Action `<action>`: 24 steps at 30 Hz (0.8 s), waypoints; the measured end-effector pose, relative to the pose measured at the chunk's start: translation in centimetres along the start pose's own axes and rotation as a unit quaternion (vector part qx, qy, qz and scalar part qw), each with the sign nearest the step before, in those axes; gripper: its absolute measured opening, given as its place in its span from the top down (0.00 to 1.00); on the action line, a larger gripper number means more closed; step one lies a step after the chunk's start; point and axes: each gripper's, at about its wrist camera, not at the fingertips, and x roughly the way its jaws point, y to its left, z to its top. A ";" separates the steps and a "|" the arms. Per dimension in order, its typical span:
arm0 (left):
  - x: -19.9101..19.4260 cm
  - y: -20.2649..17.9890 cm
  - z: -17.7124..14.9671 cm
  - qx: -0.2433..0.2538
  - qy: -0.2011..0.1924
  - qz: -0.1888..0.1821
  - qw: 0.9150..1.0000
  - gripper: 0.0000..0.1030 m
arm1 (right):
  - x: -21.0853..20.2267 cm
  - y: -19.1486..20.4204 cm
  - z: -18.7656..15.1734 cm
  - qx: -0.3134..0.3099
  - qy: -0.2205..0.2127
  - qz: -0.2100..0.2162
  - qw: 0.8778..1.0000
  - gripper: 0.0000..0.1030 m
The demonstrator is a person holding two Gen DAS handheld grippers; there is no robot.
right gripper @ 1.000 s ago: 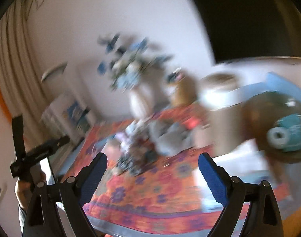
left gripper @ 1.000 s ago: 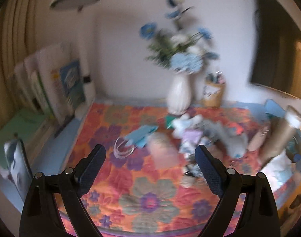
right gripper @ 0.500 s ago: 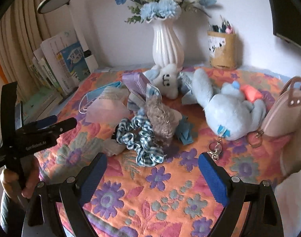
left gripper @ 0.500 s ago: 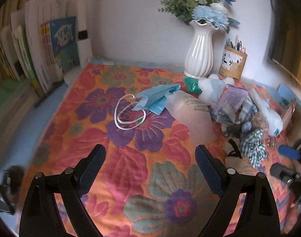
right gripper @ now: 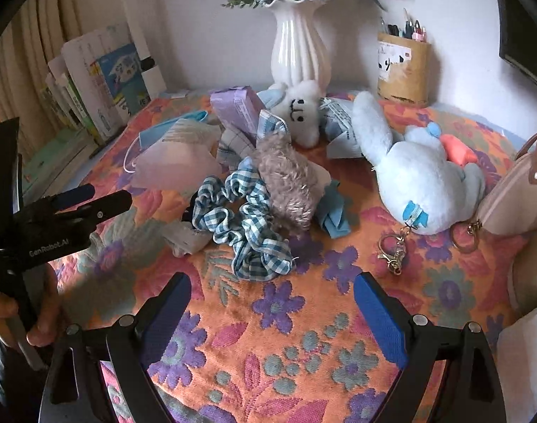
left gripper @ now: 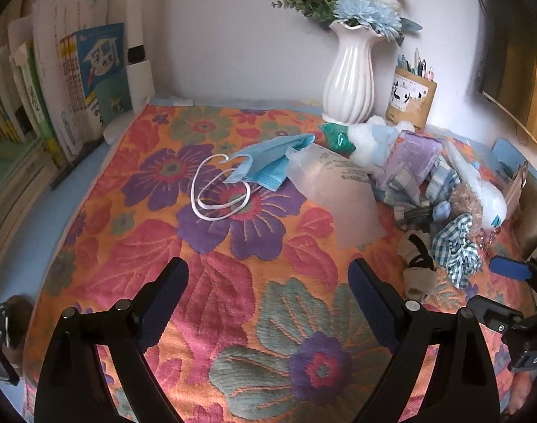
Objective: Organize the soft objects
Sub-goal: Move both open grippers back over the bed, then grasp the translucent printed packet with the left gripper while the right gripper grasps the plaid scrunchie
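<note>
A heap of soft things lies on a flowered cloth (right gripper: 303,317): a blue-checked scrunchie (right gripper: 243,218), a brown fuzzy toy (right gripper: 286,183), a pale blue plush rabbit (right gripper: 420,172), a white plush with a face (right gripper: 300,109) and a purple tissue pack (right gripper: 236,109). A blue face mask (left gripper: 268,162) with white loops rests beside a frosted plastic pouch (left gripper: 335,190). My left gripper (left gripper: 268,292) hovers open over bare cloth, short of the mask. My right gripper (right gripper: 272,303) is open just in front of the scrunchie. Neither holds anything.
A white vase of blue flowers (right gripper: 300,42) and a brown pen holder (right gripper: 402,67) stand at the back wall. Books (left gripper: 74,88) lean at the left edge. A pink pouch with key ring (right gripper: 515,190) sits at the right. A hand (right gripper: 18,317) holds the left gripper.
Both grippers have come down and tipped toward the cloth; the blurred far views have become close, steady ones. Over the last half second almost nothing moved. The jaws stayed wide.
</note>
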 end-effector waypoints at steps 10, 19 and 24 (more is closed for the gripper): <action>-2.2 -0.1 1.8 -0.027 -0.004 0.012 1.000 0.12 | -0.9 -1.7 0.5 0.046 -0.016 0.016 0.999 0.10; 0.7 -2.6 6.3 -0.025 0.022 -0.041 0.999 0.19 | 0.9 -2.3 4.5 0.083 -0.014 0.003 0.996 0.10; 4.2 -3.8 6.4 -0.019 0.042 -0.028 0.999 0.32 | 2.5 -2.3 4.5 0.081 -0.012 0.008 0.997 0.20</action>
